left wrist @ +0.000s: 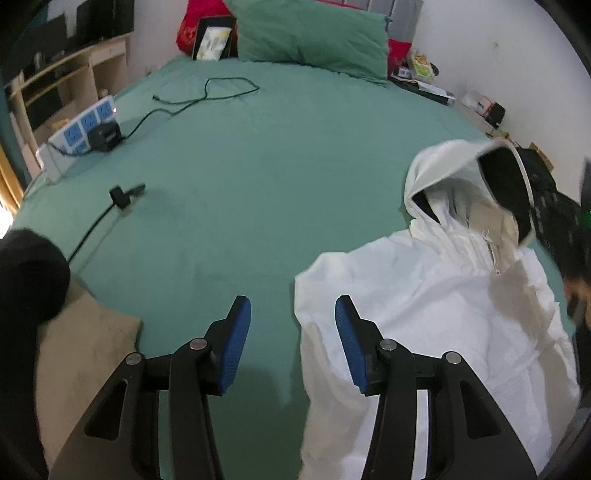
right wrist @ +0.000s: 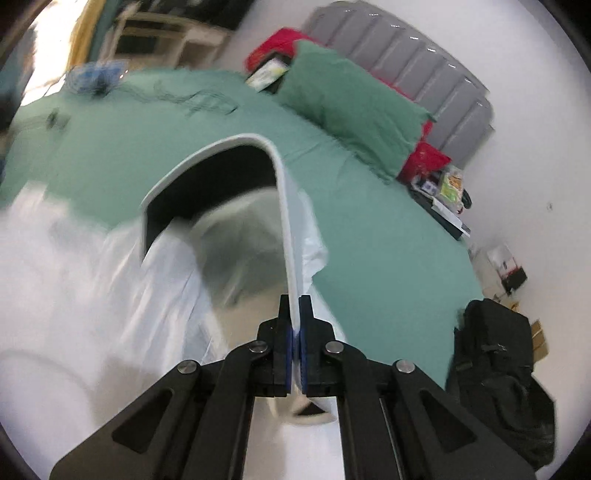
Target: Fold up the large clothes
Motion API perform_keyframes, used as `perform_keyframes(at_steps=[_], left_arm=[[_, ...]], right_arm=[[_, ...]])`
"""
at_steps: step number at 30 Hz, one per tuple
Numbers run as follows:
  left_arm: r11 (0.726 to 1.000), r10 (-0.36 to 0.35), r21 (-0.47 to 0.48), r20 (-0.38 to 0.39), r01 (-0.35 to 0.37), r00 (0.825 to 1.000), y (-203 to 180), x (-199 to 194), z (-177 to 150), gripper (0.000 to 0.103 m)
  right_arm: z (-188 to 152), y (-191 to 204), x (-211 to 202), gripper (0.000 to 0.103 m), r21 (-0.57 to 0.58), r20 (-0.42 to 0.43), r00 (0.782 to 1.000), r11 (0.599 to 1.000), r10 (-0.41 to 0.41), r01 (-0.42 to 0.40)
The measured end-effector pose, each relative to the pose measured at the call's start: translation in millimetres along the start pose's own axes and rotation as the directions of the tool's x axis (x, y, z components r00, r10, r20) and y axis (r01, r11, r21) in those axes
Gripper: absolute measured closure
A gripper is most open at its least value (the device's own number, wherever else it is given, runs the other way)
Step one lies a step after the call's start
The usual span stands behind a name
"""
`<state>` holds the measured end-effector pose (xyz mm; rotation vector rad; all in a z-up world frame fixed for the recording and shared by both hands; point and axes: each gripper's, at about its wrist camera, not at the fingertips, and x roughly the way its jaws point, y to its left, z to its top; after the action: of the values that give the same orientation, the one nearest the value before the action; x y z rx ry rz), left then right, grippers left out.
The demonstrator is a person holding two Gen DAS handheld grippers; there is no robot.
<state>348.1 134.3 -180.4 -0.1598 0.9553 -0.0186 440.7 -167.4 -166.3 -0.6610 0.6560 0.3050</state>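
Note:
A white hooded jacket lies on the right side of the green bed sheet. Its hood, white outside and black inside, is lifted off the bed. My right gripper is shut on the hood's white rim, which arches up and away from the jaws over the blurred jacket body. My left gripper hangs open over the jacket's left edge. Nothing is between its blue pads, and the right one overlaps the white fabric.
A power strip, a black cable and a black plug lie on the bed's left and far side. A green pillow stands at the head. Beige cloth is at the near left, and a black bag on the right.

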Motion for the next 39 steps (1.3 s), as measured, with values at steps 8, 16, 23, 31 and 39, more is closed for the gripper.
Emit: perform_keyframes(at_steps=[8, 16, 23, 31, 39], left_arm=[[0.999, -0.036, 0.004, 0.028, 0.036, 0.999, -12, -5, -3, 0.052], [1.000, -0.001, 0.014, 0.062, 0.000, 0.998, -14, -5, 1, 0.052], [0.996, 0.078, -0.048, 0.180, -0.071, 0.981, 13, -23, 10, 0.052], [0.992, 0.095, -0.091, 0.131, -0.083, 0.987, 33, -9, 13, 0.052], [0.995, 0.090, -0.040, 0.109, -0.086, 0.990, 25, -2, 8, 0.052]], right_arm=[[-45, 4, 10, 0.085, 0.124, -0.108, 0.943, 0.946, 0.314, -0.301], [-35, -29, 3, 0.040, 0.235, -0.092, 0.875, 0.864, 0.476, -0.446], [3, -94, -25, 0.029, 0.327, 0.089, 0.867, 0.808, 0.490, -0.490], [58, -137, 80, 0.016, 0.552, 0.035, 0.844, 0.694, 0.535, -0.462], [49, -40, 146, 0.014, 0.398, -0.277, 0.590, 0.650, 0.758, -0.648]])
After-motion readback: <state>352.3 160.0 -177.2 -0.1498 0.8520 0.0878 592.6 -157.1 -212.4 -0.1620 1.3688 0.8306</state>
